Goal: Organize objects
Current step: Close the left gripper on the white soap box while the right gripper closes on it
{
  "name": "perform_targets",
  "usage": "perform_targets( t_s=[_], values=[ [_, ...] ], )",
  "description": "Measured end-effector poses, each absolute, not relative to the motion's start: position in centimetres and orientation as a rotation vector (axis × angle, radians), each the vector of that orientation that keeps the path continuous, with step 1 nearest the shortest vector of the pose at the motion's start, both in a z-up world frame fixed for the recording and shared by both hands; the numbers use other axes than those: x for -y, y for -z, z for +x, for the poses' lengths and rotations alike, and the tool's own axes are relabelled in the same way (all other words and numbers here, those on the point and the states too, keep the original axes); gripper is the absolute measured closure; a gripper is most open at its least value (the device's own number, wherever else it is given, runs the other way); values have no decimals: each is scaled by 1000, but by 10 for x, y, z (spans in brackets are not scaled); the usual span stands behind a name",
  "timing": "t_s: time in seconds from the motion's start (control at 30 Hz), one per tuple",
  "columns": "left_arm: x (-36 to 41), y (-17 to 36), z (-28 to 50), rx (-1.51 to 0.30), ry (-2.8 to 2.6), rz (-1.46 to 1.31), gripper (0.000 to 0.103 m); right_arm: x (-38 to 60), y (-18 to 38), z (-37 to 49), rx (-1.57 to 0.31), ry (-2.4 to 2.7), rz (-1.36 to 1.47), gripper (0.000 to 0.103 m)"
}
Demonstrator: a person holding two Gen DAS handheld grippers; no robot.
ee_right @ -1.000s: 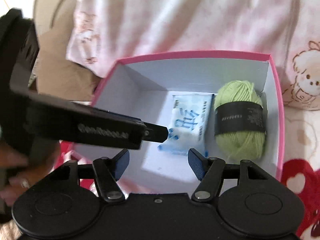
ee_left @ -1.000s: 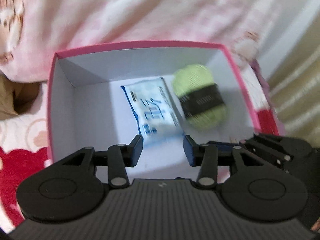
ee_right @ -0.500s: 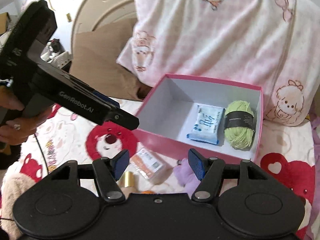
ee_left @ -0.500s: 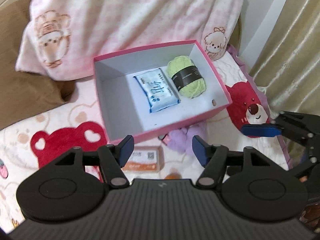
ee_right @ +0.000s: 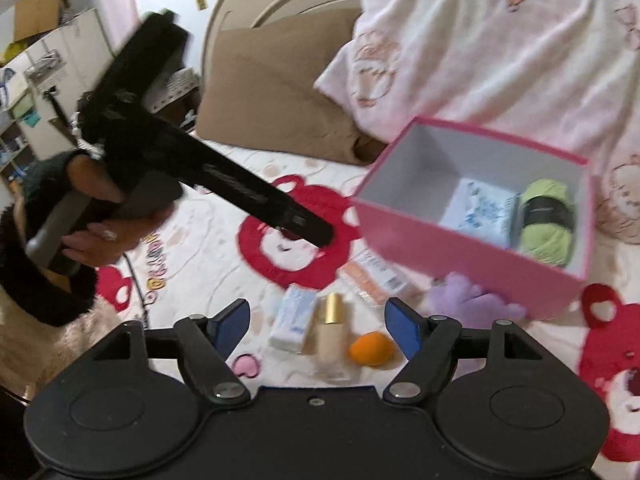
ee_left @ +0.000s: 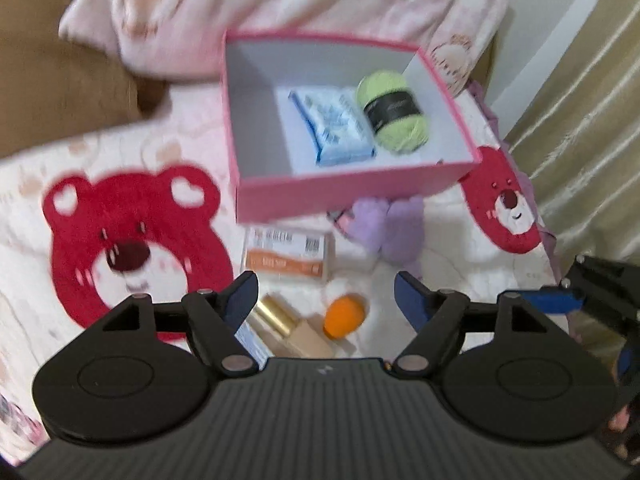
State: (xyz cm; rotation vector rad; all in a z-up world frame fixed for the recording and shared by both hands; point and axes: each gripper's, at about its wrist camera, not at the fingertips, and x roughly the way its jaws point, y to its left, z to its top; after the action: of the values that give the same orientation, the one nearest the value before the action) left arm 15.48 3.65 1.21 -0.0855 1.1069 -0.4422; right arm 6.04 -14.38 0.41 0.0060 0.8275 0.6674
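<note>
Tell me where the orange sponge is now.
In the right wrist view the orange sponge lies on the blanket, low and centre, just right of the bottle, outside the pink box.

Bear-print bedspread [ee_left: 132, 240], brown pillow [ee_right: 272, 92] — beige curtain [ee_left: 580, 120] alongside.

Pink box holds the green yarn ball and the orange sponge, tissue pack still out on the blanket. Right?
No. Beside the green yarn ball in the pink box lies the blue tissue pack; the orange sponge is out on the blanket, per the left wrist view.

Home bedroom, bear-print bedspread [ee_left: 132, 240], pink blanket [ee_right: 500, 48], brown pillow [ee_right: 272, 92], curtain [ee_left: 580, 120]
</note>
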Motion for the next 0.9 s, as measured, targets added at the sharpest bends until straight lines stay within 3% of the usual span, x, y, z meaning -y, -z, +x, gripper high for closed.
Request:
perform_targets(
  t_s=[0.47,0.63,0.77,0.9],
  values=[
    [-71,91,148,-1223,269,-201,32,78,68,70,-877,-746,25,25],
    [-81,113,133,-1234,281,-276,48,50,91,72,-913,-733,-56,26],
    [-94,128,121,-1228,330,-378,51,39,108,72,-922,-702,-100,29],
    [-99,131,117,-1214,325,-375,65,33,121,73,-943,-694,-100,29]
  ],
)
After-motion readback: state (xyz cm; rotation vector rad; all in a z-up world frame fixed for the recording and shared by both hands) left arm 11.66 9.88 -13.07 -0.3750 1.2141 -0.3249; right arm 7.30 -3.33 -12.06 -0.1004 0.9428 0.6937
